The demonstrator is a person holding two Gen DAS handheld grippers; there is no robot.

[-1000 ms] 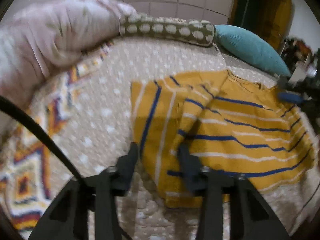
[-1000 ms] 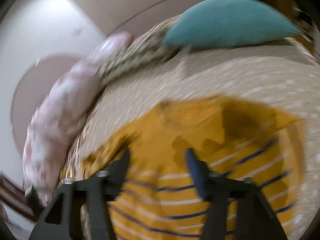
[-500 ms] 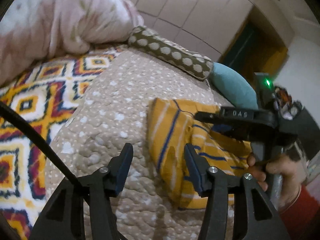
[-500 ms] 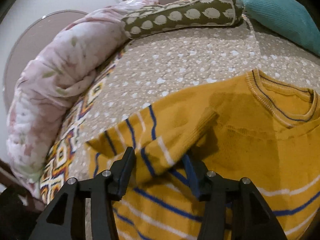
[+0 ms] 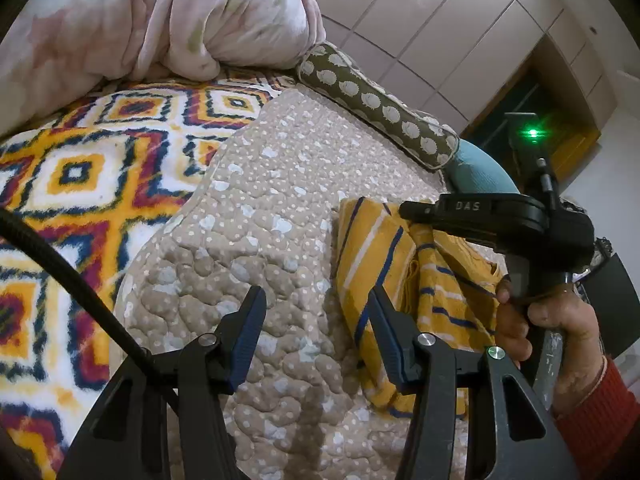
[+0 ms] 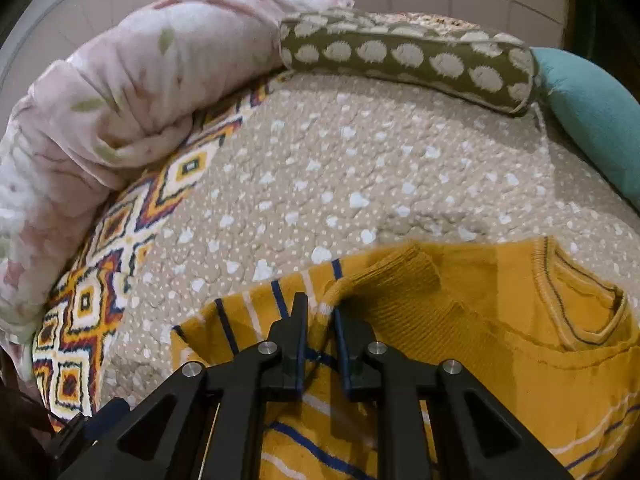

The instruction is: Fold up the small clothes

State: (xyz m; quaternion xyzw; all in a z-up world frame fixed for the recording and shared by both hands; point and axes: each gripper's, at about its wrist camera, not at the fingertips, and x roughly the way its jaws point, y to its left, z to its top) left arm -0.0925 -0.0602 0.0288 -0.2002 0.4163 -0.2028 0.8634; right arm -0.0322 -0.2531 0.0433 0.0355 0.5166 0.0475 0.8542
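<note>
Since a moment ago the right gripper (image 6: pixel 320 320) has been narrowed, seemingly pinching the sweater's (image 6: pixel 500 340) folded sleeve, while the left gripper (image 5: pixel 316 320) is held wide.

The only lettering I can read is "DAS", in pale capitals on the black body of my right tool (image 5: pixel 472 216), seen from my left wrist camera at the right of the scene, above the yellow striped sweater (image 5: pixel 384 248). Nothing else in either view carries words, numbers or a brand that I can make out.
</note>
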